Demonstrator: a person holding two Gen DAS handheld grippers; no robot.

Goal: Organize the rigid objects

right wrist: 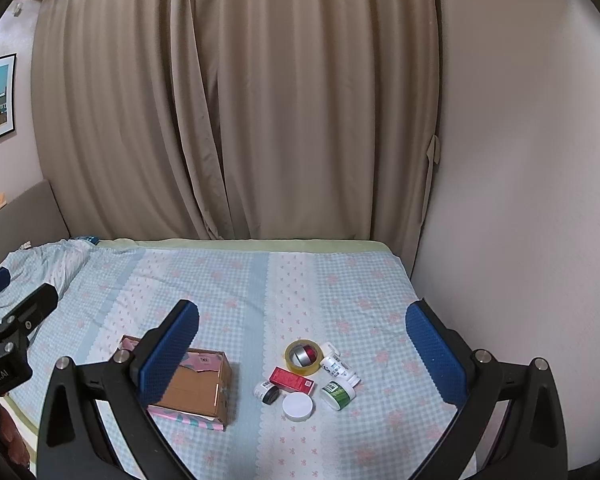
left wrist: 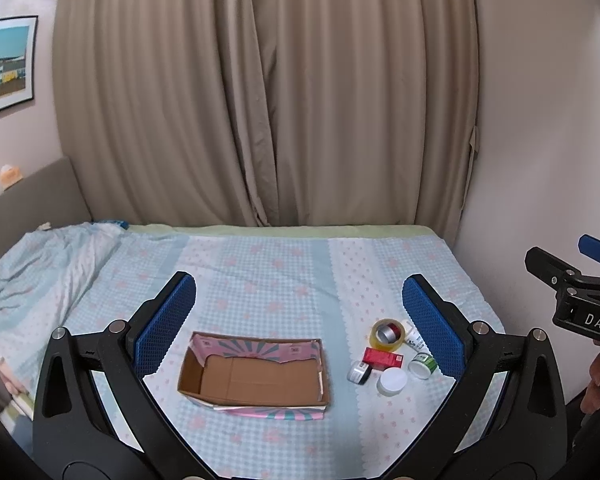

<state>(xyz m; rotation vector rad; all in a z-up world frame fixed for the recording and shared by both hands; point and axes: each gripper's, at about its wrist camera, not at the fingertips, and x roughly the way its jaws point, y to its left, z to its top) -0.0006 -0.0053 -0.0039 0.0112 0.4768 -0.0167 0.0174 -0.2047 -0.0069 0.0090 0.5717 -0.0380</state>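
Cardboard box (left wrist: 254,376) below left gripper's (left wrist: 299,322) jaws

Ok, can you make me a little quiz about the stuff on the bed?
1. True or false: the cardboard box has nothing in it yet.
2. What sits inside the yellow tape roll: A) a smaller grey and red roll, B) a coin, C) nothing?
3. Which side of the box is the little pile on: right or left?

Key:
1. True.
2. A.
3. Right, where the red box, white lid and green jar lie close together.
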